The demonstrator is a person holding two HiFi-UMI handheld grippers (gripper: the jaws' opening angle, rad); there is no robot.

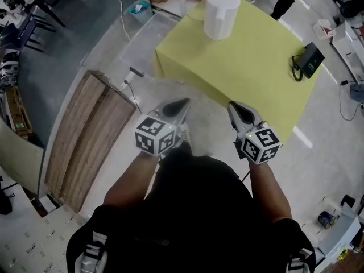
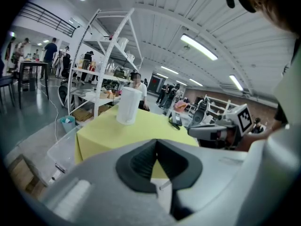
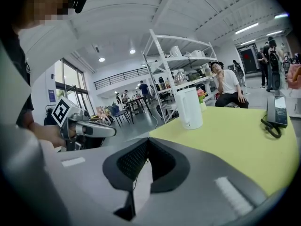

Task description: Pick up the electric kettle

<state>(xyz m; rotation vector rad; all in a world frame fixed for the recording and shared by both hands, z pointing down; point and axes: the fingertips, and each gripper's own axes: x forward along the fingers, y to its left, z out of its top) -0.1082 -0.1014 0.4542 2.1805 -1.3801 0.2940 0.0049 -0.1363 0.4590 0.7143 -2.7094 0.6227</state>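
nearest, a dark shirt [image 1: 193, 209] and two bare forearms are seen from above. a grey, smooth-moulded hand-held gripper tapering to a point is carried in each hand. the left hand-held gripper [image 1: 185, 103] is closed, its black ribbed pads [image 2: 141, 163] met at the tips with nothing between them. the right hand-held gripper [image 1: 231, 106] is likewise closed and empty. on the back of each a cube is mounted, the left cube [image 1: 154, 134] and the right cube [image 1: 260, 145], each faced with black-and-white square markers.

both are held over a pale grey, smooth floor [image 1: 210, 124], short of the table's near edge. a panel of brown wooden planks [image 1: 91, 135] lies on the floor to the left, and a clear plastic bin [image 1: 136, 44] stands beside the table.

the table [image 1: 250, 73] is draped in a flat yellow-green cloth. a black telephone [image 1: 309, 60] with a coiled cord lies near its right edge. the electric kettle [image 1: 220, 13], a plain white matte cylinder, stands upright towards the far side of the table, well apart from both grippers.

behind it white metal shelving [image 3: 174, 65] holding assorted goods is seen, with a seated person [image 3: 228, 86] in a white shirt next to it. further off a large hall is shown, with a ribbed white ceiling, strip lights, dark tables and chairs, and standing people.
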